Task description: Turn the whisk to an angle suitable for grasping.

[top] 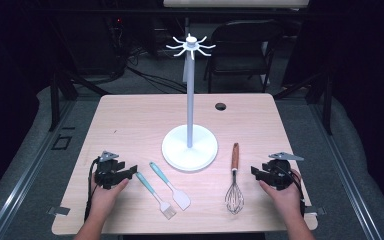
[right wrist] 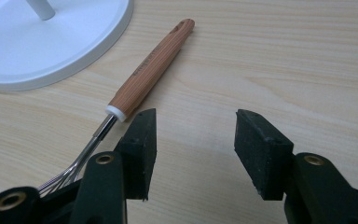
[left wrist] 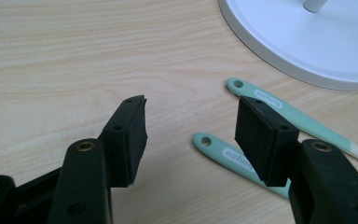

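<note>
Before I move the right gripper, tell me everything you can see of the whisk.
The whisk lies flat on the wooden table, to the right of the white stand's round base. Its handle looks like reddish-brown wood grain with a white collar; thin metal wires form the balloon head, which points toward the person, handle end toward the far side. It touches just the table. The right gripper, jaws open, sits beside it on the right without touching it.

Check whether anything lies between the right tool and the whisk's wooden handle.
Nothing visible does. The right tool stands open beside the whisk, with bare table between them; the white stand base sits on the whisk's far side.
</note>
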Action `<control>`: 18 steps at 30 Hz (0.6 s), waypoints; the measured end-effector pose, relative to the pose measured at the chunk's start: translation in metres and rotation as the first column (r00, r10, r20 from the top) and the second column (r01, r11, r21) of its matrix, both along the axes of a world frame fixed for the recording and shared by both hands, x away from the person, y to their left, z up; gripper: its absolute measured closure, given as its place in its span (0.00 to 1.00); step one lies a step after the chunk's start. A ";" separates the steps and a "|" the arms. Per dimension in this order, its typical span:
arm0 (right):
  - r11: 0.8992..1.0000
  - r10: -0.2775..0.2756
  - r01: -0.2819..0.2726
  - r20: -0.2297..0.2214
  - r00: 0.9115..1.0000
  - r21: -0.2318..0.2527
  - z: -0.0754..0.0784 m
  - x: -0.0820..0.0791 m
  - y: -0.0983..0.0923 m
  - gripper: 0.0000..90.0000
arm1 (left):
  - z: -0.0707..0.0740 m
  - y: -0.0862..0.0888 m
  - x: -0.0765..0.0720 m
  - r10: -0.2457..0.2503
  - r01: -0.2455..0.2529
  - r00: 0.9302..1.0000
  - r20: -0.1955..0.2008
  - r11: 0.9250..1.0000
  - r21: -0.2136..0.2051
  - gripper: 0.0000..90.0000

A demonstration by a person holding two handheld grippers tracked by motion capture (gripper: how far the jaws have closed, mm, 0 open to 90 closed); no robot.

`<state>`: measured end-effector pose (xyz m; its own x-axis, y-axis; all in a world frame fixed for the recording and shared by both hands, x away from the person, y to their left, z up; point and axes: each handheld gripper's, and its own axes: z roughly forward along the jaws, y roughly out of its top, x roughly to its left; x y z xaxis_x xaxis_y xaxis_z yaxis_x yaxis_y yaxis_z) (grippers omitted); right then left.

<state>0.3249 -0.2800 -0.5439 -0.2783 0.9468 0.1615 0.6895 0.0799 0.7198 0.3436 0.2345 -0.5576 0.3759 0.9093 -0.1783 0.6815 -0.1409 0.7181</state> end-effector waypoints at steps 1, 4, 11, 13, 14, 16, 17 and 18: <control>1.000 0.001 -0.001 -0.001 1.000 0.007 0.000 0.000 -0.001 0.54 | -0.001 -0.001 0.000 -0.005 0.005 1.000 0.004 1.000 0.004 0.49; 1.000 -0.001 0.001 -0.008 1.000 0.020 -0.001 0.001 -0.002 0.55 | -0.001 -0.003 0.000 -0.010 0.010 1.000 -0.008 1.000 0.012 0.49; 1.000 0.029 -0.029 -0.019 0.999 -0.005 -0.004 0.004 0.003 0.55 | -0.003 -0.003 0.001 -0.010 0.010 1.000 -0.003 0.999 0.033 0.49; 0.999 0.043 -0.044 -0.016 0.999 -0.006 -0.003 0.004 0.006 0.55 | -0.006 -0.001 0.000 0.004 -0.004 1.000 -0.005 0.999 0.051 0.49; 0.999 0.043 -0.044 -0.016 0.999 -0.006 -0.003 0.004 0.006 0.55 | -0.006 -0.001 0.000 0.004 -0.004 1.000 -0.005 0.999 0.051 0.49; 0.998 0.056 -0.055 -0.019 0.998 0.015 -0.001 0.004 0.012 0.58 | -0.006 0.002 -0.001 -0.001 0.001 1.000 -0.003 0.999 0.035 0.50; 0.998 0.056 -0.056 -0.021 0.998 0.025 0.000 0.004 0.014 0.59 | -0.006 0.003 -0.002 -0.002 0.002 1.000 -0.001 0.999 0.032 0.50; 0.998 0.061 -0.061 -0.032 0.998 0.029 0.000 0.004 0.017 0.59 | -0.006 0.004 -0.003 0.000 0.000 1.000 0.002 1.000 0.028 0.50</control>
